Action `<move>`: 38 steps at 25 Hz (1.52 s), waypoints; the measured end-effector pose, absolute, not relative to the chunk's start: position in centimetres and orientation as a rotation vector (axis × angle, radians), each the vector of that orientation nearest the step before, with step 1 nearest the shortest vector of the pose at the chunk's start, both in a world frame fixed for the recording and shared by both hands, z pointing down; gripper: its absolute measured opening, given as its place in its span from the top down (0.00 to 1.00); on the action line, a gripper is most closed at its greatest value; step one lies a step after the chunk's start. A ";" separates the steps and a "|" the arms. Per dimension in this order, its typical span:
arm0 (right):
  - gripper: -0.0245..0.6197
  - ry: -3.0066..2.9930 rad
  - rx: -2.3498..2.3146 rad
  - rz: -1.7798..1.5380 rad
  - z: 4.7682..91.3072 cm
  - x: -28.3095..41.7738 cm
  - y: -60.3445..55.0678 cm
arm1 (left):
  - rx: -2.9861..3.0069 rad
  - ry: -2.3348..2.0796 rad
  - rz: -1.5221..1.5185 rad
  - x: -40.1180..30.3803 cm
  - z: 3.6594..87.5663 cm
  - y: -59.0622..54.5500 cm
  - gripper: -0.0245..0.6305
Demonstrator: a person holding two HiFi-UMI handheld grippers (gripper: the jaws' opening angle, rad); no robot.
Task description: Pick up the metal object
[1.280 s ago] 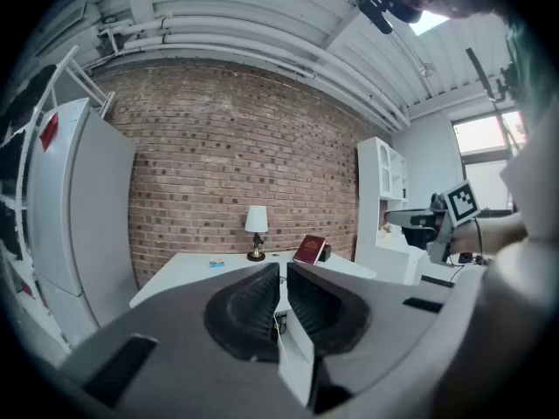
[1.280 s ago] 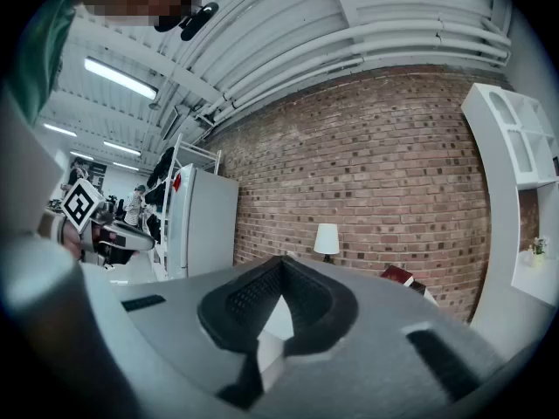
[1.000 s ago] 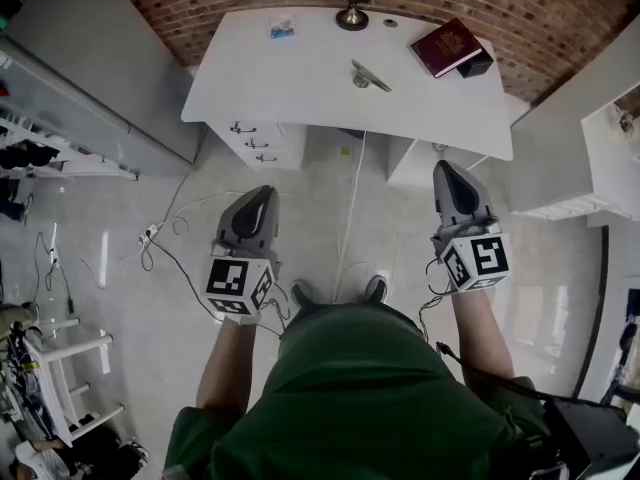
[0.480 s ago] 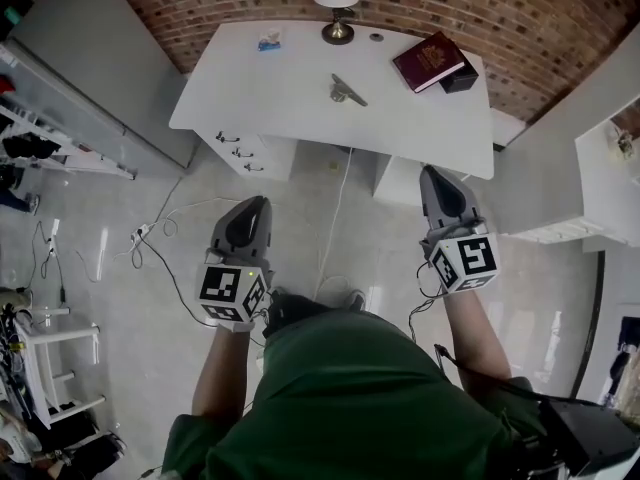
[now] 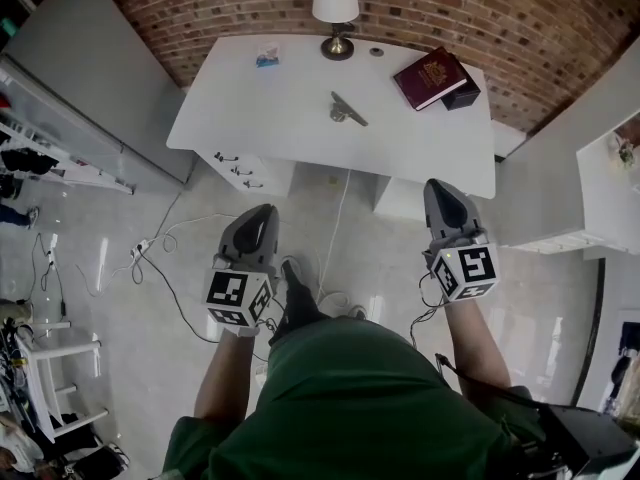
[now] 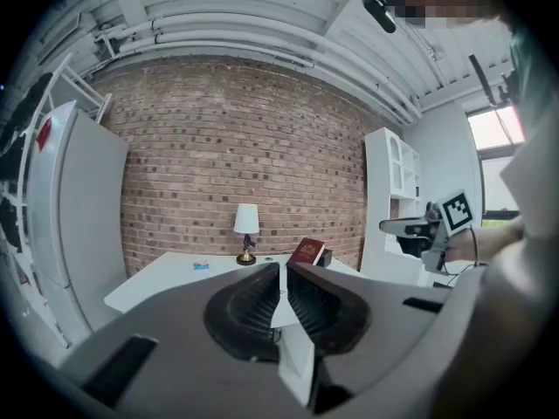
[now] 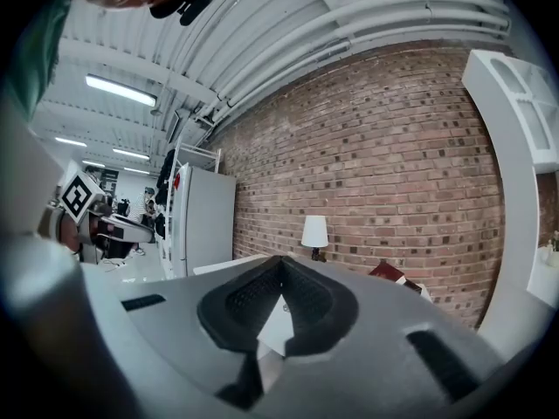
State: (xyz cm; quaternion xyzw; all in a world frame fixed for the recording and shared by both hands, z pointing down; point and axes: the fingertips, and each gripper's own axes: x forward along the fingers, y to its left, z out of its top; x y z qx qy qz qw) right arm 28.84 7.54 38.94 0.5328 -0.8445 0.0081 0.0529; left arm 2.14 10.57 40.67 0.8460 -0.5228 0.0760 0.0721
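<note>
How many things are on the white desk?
6: lamp at the back, blue item left of it, small disc right of it, red book and black box at the right, metal object in the middle. Smaller things may be hidden.

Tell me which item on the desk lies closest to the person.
The metal object, lying mid-way up the desk. The lamp, red book and small blue item all sit farther back toward the brick wall.

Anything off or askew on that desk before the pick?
Only minor: the red book sits propped at a tilt on the dark box at the far right corner of the desk. The metal object lies alone mid-desk. Nothing spilled or visibly damaged.
</note>
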 end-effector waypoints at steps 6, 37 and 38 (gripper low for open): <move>0.95 -2.463 1.698 0.021 39.4 26.9 2.8 | 2.568 -1.499 0.175 -1.2 41.1 3.4 0.93; 0.77 -2.262 1.434 0.040 50.1 14.3 -19.1 | 2.461 -1.501 0.165 -15.3 44.5 -13.0 0.93; 0.74 -2.264 1.403 0.043 50.9 14.1 -19.9 | 2.438 -1.539 0.170 -15.7 44.4 -13.0 0.93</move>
